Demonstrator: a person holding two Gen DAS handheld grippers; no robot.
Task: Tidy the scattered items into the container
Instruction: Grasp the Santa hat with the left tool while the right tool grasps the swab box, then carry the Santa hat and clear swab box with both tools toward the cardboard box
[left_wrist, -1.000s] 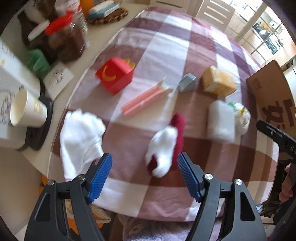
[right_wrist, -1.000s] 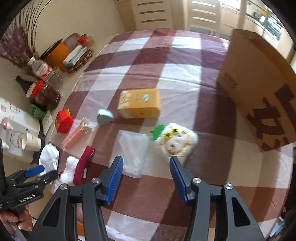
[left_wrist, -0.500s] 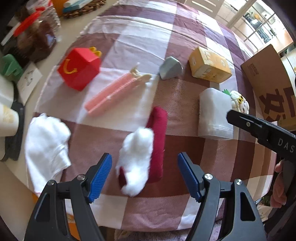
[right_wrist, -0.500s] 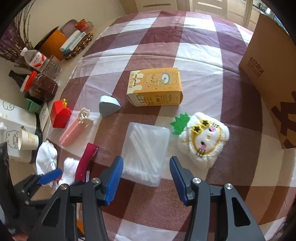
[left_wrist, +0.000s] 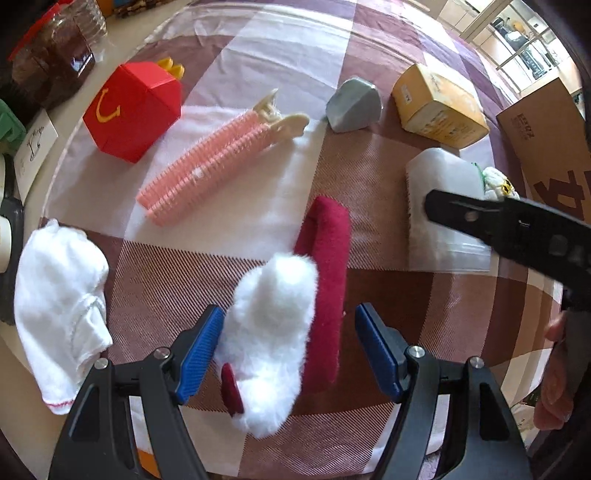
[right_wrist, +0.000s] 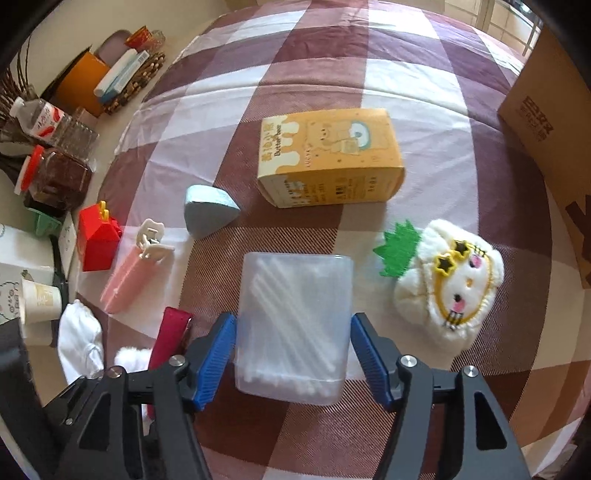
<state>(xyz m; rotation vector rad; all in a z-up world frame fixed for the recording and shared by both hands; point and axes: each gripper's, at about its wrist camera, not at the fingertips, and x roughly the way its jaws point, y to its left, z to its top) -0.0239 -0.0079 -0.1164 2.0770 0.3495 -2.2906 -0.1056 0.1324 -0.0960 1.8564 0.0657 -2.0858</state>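
Note:
My left gripper (left_wrist: 290, 350) points straight down, open, just over a red strip with white fluff (left_wrist: 295, 295) that lies between its blue pads; the left pad brushes the fluff. My right gripper (right_wrist: 293, 358) straddles a clear box of cotton swabs (right_wrist: 293, 325). Its jaws are opening, and both pads sit just beside the box's side walls without pressing. The brown cardboard box (right_wrist: 546, 122) stands at the right edge of the checked cloth. A yellow carton (right_wrist: 328, 158), grey wedge (right_wrist: 208, 212), pink roller clip (right_wrist: 129, 273), red house box (right_wrist: 98, 240) and plush face (right_wrist: 454, 284) lie scattered.
A white cloth (left_wrist: 59, 306) lies at the table's left edge. Jars (right_wrist: 55, 177), a bottle, a paper cup (right_wrist: 38, 306) and a basket crowd the far left. In the left wrist view a hand (left_wrist: 554, 369) holds the other gripper's black frame over the swab box (left_wrist: 443, 206).
Both grippers have come down toward the table. The right one now has wider jaws on either side of the swab box, and the left has dropped over the red-and-white fluffy strip.

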